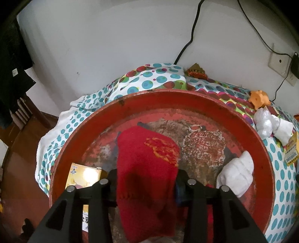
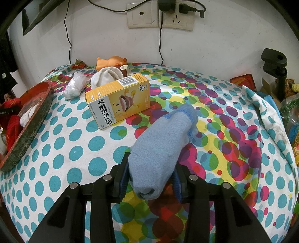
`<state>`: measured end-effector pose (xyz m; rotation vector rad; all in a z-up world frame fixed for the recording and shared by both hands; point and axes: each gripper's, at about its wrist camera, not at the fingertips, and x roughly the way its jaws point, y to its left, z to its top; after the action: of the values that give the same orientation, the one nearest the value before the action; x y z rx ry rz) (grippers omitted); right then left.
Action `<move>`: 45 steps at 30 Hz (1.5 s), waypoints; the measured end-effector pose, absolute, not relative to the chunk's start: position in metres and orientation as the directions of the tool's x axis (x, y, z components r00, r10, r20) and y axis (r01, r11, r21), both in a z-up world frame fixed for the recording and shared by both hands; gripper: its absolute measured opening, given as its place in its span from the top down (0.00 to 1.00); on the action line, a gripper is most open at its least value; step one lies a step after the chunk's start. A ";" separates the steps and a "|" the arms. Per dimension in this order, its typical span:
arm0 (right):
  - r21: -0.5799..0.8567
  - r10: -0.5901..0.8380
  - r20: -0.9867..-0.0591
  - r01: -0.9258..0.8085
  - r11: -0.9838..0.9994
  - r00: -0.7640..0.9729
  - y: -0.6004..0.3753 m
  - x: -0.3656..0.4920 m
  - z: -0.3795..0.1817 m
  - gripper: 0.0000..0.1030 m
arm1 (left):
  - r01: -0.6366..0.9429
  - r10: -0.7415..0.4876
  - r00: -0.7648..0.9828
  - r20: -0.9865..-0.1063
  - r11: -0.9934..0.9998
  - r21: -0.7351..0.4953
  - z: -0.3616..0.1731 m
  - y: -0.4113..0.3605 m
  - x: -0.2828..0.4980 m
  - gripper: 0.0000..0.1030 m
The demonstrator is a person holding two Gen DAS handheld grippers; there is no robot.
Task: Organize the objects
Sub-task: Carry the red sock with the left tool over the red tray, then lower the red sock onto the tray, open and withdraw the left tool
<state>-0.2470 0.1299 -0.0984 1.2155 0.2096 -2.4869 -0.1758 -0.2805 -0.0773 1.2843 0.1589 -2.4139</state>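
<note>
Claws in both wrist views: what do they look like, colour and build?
Both match. The left claw and right claw are matte black plastic with angular triangular cut-out arms and round silver pivot pins. The right one's fingers carry blue ribbed pads. No cables or markings show.

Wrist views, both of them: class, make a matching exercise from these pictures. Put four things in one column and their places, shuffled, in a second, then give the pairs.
Things:
1. red sock
2. blue sock
3. orange toy
4. black charger

Places:
A. plugged into the wall socket
B. between the left tongs, above the red tray
C. on the dotted cloth, close to the wall
D. between the right tongs, above the dotted cloth

Pairs: 1-B, 2-D, 3-C, 4-A
</note>
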 end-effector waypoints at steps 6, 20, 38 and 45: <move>0.025 -0.256 -0.786 0.384 -0.923 -0.563 0.130 -0.247 -0.099 0.62 | 0.375 -0.320 -0.493 -0.809 -0.917 0.135 -0.076 -0.272 -0.172 0.46; 0.021 -0.253 -0.786 0.384 -0.923 -0.564 0.129 -0.247 -0.098 0.62 | 0.317 -0.308 -0.549 -0.777 -0.937 0.147 -0.050 -0.255 -0.149 0.46; 0.014 -0.248 -0.786 0.385 -0.923 -0.567 0.131 -0.249 -0.098 0.62 | 0.295 -0.281 -0.648 -0.708 -0.950 0.107 -0.029 -0.216 -0.049 0.46; -0.006 -0.235 -0.783 0.386 -0.923 -0.575 0.129 -0.247 -0.098 0.64 | 0.334 -0.307 -0.661 -0.684 -0.938 0.098 -0.033 -0.216 -0.012 0.46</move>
<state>-0.2474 0.1295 -0.0979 1.2067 0.2501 -2.5011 -0.0116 -0.2157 -0.0326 1.0539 0.0512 -2.5811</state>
